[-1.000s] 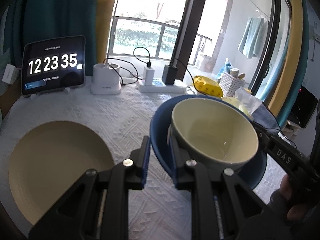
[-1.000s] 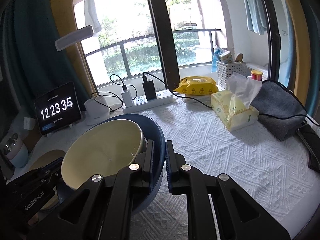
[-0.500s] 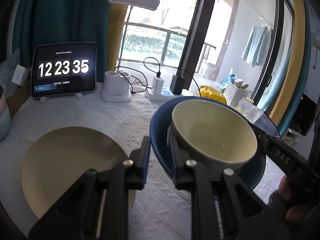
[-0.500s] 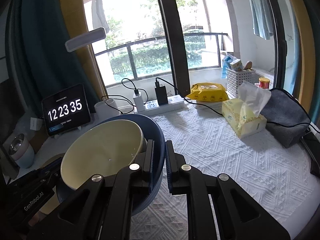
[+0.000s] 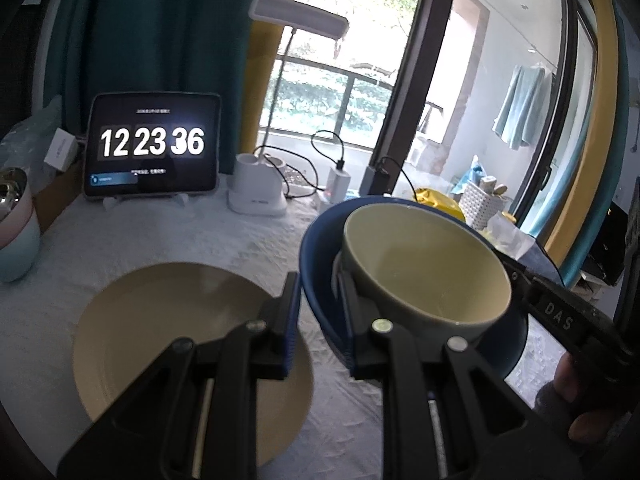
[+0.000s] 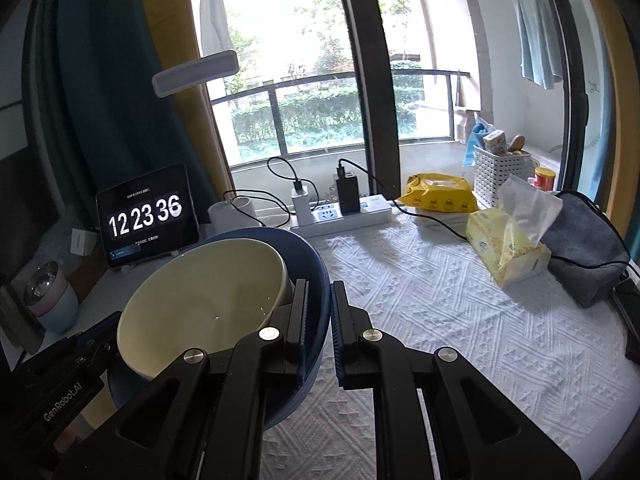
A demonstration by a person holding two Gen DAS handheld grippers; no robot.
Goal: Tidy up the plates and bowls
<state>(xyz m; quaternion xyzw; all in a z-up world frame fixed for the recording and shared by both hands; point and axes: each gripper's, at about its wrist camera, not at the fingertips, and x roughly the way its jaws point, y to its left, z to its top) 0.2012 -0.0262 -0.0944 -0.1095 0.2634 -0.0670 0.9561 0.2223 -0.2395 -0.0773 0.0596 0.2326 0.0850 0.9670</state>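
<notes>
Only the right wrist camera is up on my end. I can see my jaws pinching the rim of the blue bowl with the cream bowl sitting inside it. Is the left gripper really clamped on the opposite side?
Observer: Yes. In the left wrist view the left gripper is closed on the rim of the blue bowl, one finger outside the rim and one inside it, next to the cream bowl.
Operator: Okay, and is there a plate on that side?
Observer: Yes, one tan plate. It lies flat on the white cloth, left of the bowls, with nothing on it.
</notes>
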